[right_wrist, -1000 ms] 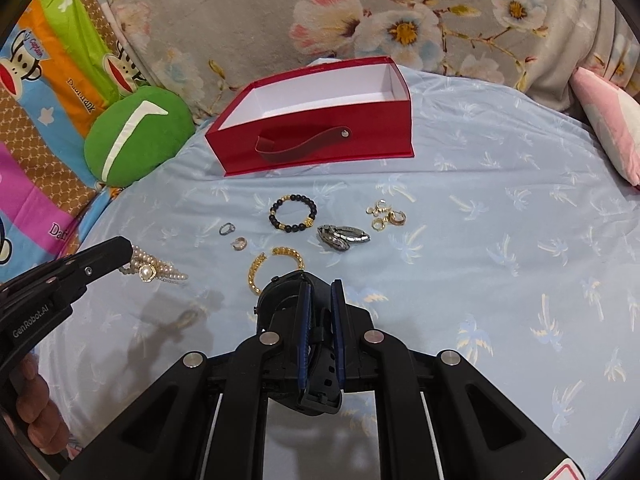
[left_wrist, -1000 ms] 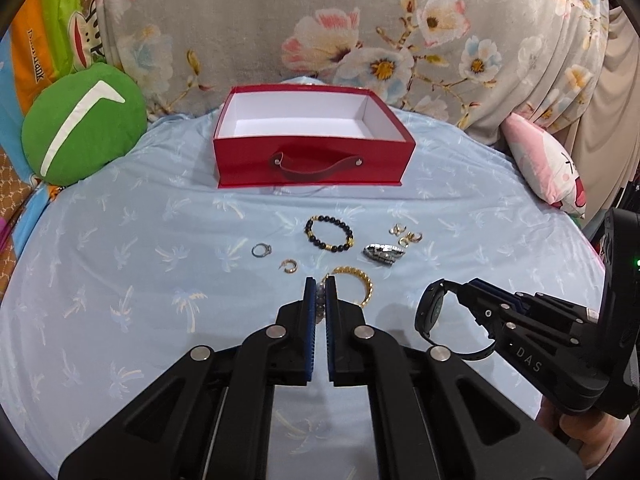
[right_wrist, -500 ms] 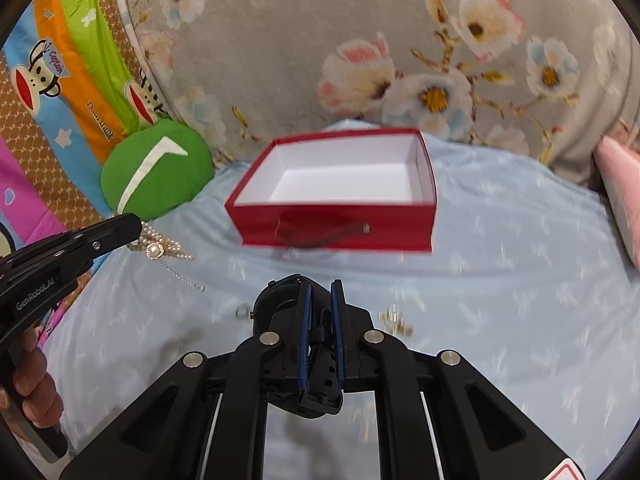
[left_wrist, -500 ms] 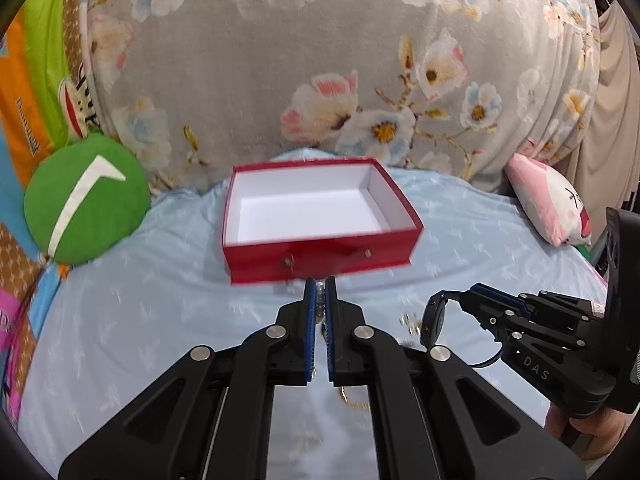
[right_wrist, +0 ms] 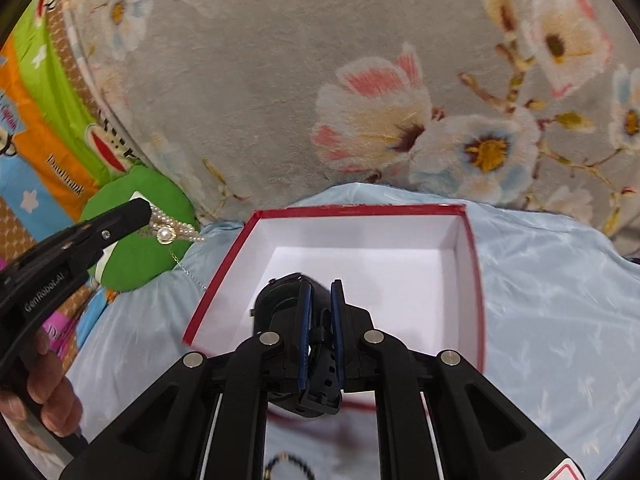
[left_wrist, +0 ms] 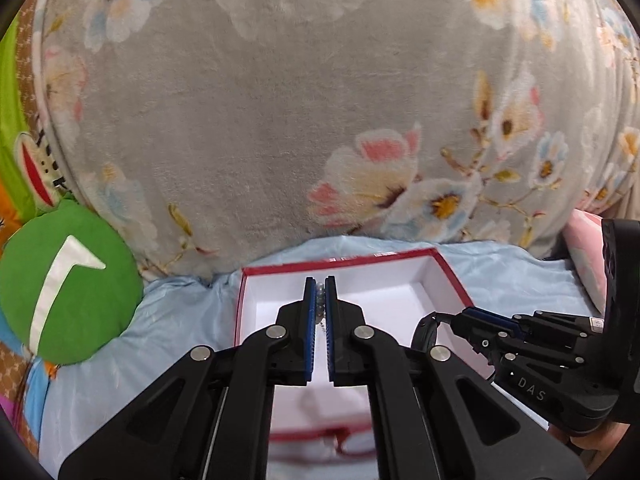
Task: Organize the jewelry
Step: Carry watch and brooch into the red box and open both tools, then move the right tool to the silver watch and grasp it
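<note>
Pretty bright, even indoor light, no harsh shadows. Heavy fisheye bending with black corners, and the box's point(left_wrist: 452, 276) near edge is smeared with blur.

left gripper point(left_wrist: 319, 296) clamping pearls point(left_wrist: 319, 300), red box point(left_wrist: 452, 276) beneath

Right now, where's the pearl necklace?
The pearl necklace is clamped in the left gripper, at the left of the right wrist view, in front of the green cushion and just left of the red box.
</note>
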